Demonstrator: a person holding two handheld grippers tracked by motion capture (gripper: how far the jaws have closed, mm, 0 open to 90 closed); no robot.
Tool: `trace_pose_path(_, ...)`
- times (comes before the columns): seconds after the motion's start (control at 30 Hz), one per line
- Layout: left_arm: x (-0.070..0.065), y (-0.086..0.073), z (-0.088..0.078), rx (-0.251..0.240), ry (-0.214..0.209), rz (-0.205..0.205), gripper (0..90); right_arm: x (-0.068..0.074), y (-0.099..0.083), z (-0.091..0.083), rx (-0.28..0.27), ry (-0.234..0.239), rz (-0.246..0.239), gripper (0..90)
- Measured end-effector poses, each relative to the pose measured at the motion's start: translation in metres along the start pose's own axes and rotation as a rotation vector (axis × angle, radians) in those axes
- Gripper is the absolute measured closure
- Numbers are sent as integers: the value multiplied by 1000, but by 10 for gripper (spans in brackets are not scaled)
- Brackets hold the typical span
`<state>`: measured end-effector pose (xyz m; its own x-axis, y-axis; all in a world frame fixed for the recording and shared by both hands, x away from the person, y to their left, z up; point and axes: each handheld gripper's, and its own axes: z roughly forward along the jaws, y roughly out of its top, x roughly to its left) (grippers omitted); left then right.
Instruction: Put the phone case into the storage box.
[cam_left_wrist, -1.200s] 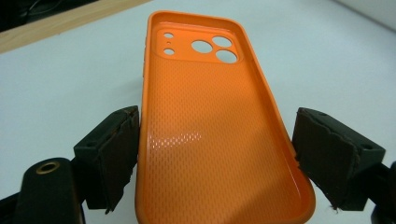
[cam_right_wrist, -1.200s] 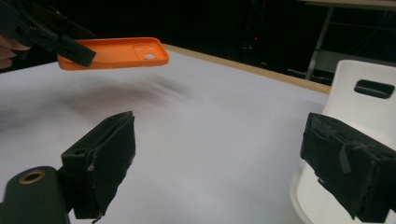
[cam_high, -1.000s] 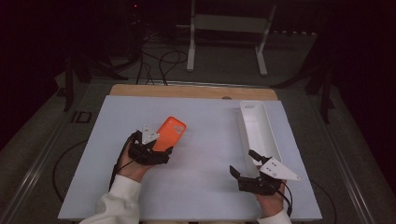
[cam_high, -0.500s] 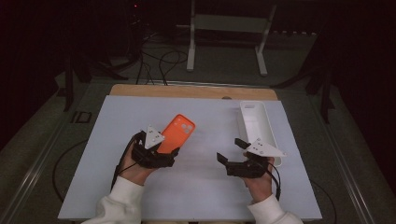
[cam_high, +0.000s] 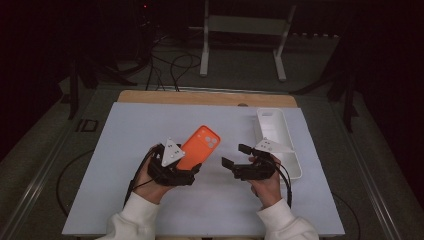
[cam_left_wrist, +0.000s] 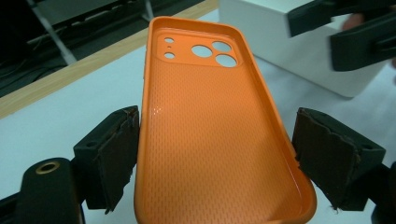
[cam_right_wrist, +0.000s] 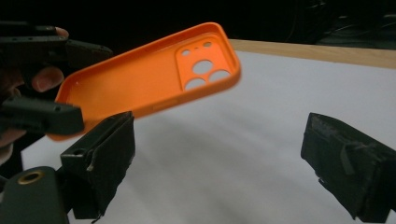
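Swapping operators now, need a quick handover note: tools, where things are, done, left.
Left tool: shut on the orange phone case by its long edges, holding it tilted above the white table, hollow side and camera cutouts facing up.
Right tool: open, nothing between its pads, beside the case on its right.
White box: on the table at the right, open side up, apart from the case.
Done: case picked up and off the table.
Left: probably the right tool takes hold of the case's free end; where the case goes after that I cannot tell.
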<state>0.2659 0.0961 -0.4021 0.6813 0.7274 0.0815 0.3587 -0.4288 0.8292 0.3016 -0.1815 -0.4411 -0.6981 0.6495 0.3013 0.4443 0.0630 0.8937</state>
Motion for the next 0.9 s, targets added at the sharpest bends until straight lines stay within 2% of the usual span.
trace_pose_path(0.13,-6,2,-1,-11,-15,12,173,0,3,5,3,32,22,99)
trace_pose_path(0.43,-18,6,-3,-42,-53,33,173,-3,4,13,-9,116,114,99)
trace_pose_path(0.7,-25,10,0,-64,-87,38,172,-4,5,15,-8,214,196,109)
trace_pose_path(0.83,-27,10,4,-48,-92,50,171,-1,6,15,7,247,197,146)
trace_pose_path(0.9,-27,9,6,-40,-99,51,170,0,7,14,8,258,196,207)
